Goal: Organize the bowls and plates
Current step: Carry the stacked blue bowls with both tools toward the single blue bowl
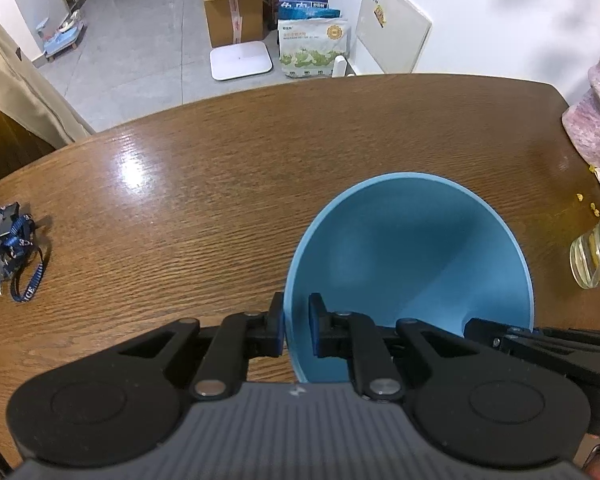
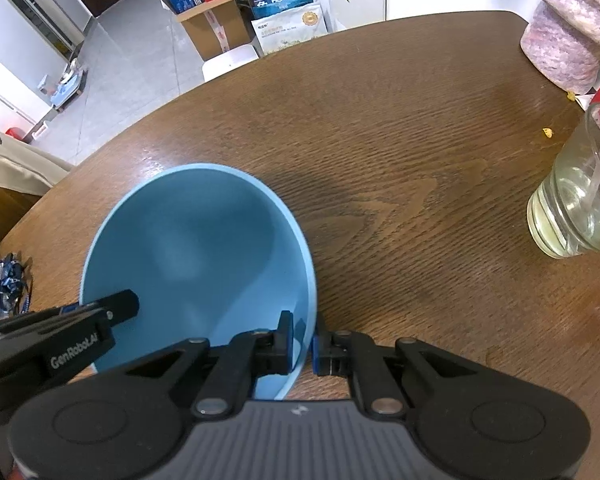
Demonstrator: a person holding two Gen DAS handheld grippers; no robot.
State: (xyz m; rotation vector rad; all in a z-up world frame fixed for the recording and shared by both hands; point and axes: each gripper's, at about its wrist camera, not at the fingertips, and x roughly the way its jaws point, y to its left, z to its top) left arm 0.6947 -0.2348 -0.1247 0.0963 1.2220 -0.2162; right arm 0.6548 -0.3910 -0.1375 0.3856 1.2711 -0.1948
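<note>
A light blue bowl [image 1: 412,248] is held over the brown wooden table [image 1: 220,184], tilted with its opening toward the cameras. My left gripper [image 1: 296,330] is shut on the bowl's left rim, one finger inside and one outside. My right gripper [image 2: 302,344] is shut on the bowl's [image 2: 196,248] right rim in the same way. The left gripper's finger also shows at the bowl's left edge in the right wrist view [image 2: 100,312], and the right gripper's finger shows at lower right in the left wrist view [image 1: 500,336].
A glass jar [image 2: 576,208] of pale liquid stands at the table's right. A pink knitted bundle [image 2: 568,28] lies at the far right corner. A blue lanyard with keys [image 1: 8,248] lies at the left. Yellow crumbs [image 1: 588,204] dot the right side.
</note>
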